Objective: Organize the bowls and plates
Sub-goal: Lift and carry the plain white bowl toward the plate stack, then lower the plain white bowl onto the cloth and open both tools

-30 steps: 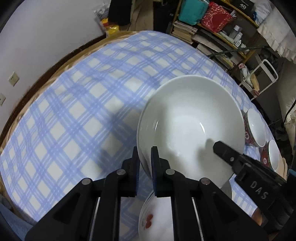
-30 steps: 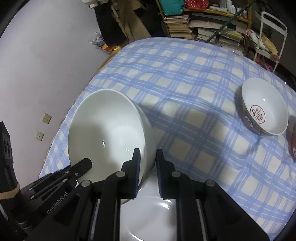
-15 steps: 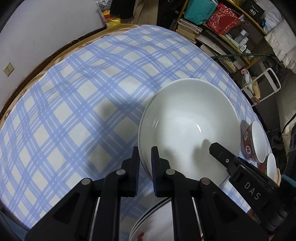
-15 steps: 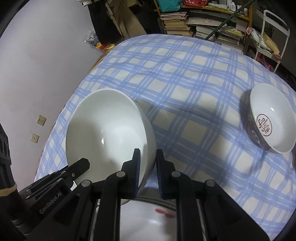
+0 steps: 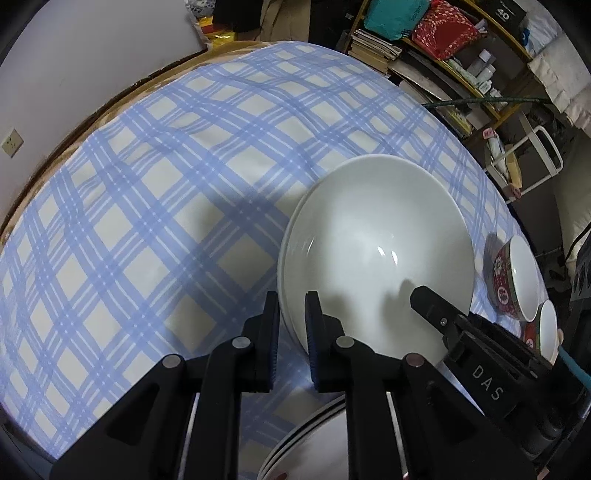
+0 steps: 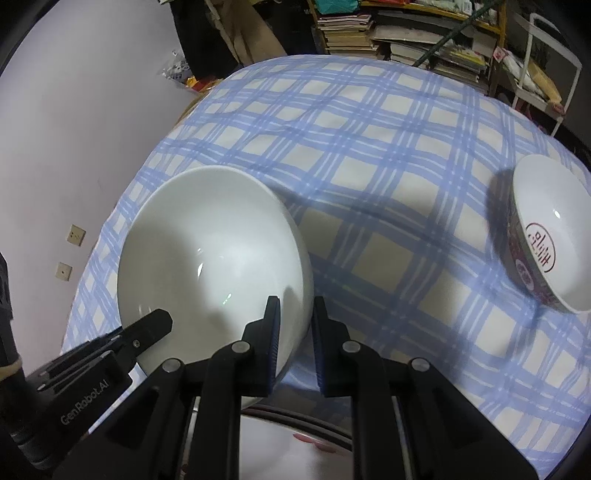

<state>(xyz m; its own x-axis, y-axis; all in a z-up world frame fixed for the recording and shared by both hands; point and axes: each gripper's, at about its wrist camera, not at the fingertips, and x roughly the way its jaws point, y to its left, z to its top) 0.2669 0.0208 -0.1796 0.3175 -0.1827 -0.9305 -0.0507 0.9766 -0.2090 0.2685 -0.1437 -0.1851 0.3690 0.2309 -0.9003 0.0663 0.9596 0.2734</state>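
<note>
A round surface (image 5: 155, 192) draped in a blue-and-cream checked cloth (image 6: 369, 155) fills both views, with cluttered shelves of books (image 6: 347, 29) behind its far edge. Near its front edge sits the large white bowl (image 5: 373, 254), nested in a second white bowl whose rim shows just under it on the left; both grippers hold it from opposite sides. The left gripper (image 5: 291, 314) has the bowl's rim between its jaws, which are opening, and a gap shows on the outer side. The right gripper (image 6: 295, 317) has its jaws closed on the opposite rim, one finger inside and one outside. A stack of white plates (image 5: 314, 446) with dark rims lies below the grippers at the front edge. To the right stand two small red-patterned bowls (image 5: 517, 280), the nearer one showing a red seal mark inside.
</note>
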